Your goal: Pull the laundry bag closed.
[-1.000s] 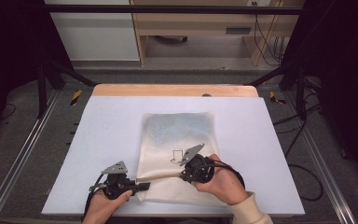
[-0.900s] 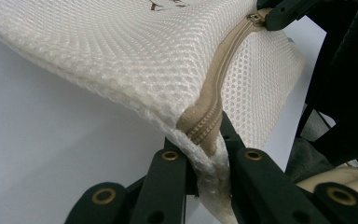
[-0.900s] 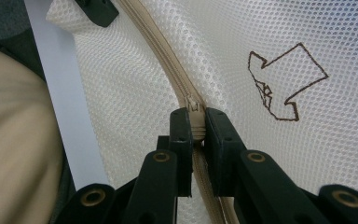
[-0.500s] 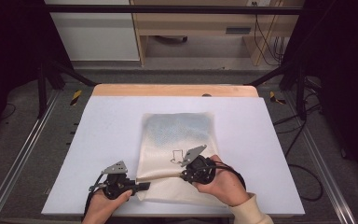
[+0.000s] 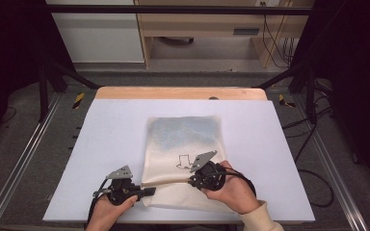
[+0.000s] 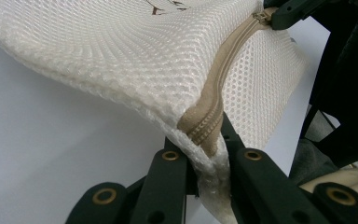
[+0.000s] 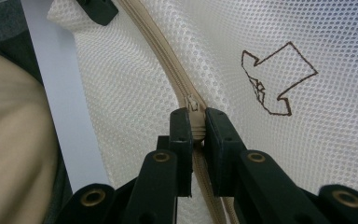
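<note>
A white mesh bag (image 5: pixel 183 159) lies flat on the near half of the tabletop (image 5: pixel 101 139), its zipper (image 6: pixel 214 107) running along the near edge. The left tool (image 5: pixel 149 191) is clamped on the bag's near left corner, right at the end of the zipper tape, and holds that corner slightly raised off the tabletop. The right tool (image 5: pixel 191 181) is pinched shut on the zipper pull (image 7: pixel 193 103), a little way along the zipper from the left tool.

Judging by how things lie, the work is the sliding of the zipper, with one end anchored and the pull gripped. The pull sits fairly close to the left end, so most of the zipper's run to the right is left to travel; whether the stretch between the two tools is open or closed I cannot tell for sure, though its teeth look meshed in the left gripper view.

The high view gives the whole layout: the bag's faint blue contents at its far end and a small brown outline mark (image 5: pixel 184 161) near the right tool. The left gripper view adds the bunched mesh and tape end squeezed between its jaws, with the other tool's tip at the pull farther off. The right gripper view shows the pull itself caught between the pads, and the brown mark (image 7: pixel 275 79) just to the right.
</note>
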`<state>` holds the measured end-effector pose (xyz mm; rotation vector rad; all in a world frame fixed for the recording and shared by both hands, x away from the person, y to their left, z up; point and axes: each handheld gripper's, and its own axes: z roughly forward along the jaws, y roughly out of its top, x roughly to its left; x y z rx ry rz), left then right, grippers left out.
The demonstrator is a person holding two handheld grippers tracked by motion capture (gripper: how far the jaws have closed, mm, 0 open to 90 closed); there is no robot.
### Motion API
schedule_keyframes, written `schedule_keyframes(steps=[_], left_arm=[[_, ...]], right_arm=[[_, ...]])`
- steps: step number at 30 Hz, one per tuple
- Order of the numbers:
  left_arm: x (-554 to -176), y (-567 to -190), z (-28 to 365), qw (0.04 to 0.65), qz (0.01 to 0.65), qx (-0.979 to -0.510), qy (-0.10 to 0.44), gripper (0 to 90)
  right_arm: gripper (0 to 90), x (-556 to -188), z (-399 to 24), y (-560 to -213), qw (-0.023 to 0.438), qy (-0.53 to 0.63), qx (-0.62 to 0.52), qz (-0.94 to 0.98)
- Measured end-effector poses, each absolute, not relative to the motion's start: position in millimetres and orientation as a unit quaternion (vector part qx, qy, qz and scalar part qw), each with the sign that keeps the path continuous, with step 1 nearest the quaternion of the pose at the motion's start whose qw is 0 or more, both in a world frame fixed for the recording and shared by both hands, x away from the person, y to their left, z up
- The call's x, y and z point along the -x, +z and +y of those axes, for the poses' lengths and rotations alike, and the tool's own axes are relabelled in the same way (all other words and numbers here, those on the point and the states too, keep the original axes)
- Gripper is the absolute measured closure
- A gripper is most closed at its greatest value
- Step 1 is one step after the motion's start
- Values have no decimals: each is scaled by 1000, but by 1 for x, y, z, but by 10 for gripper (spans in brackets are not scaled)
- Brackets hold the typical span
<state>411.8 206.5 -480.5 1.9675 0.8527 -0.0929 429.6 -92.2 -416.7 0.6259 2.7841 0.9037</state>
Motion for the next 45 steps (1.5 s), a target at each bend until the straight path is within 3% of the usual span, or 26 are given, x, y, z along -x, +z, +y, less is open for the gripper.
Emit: schedule_keyframes(steps=[45], left_arm=[[-414,-479,203,482,345,-804,-42,850]], right_arm=[[819,-416,-117,-425,95,332,-226,911]])
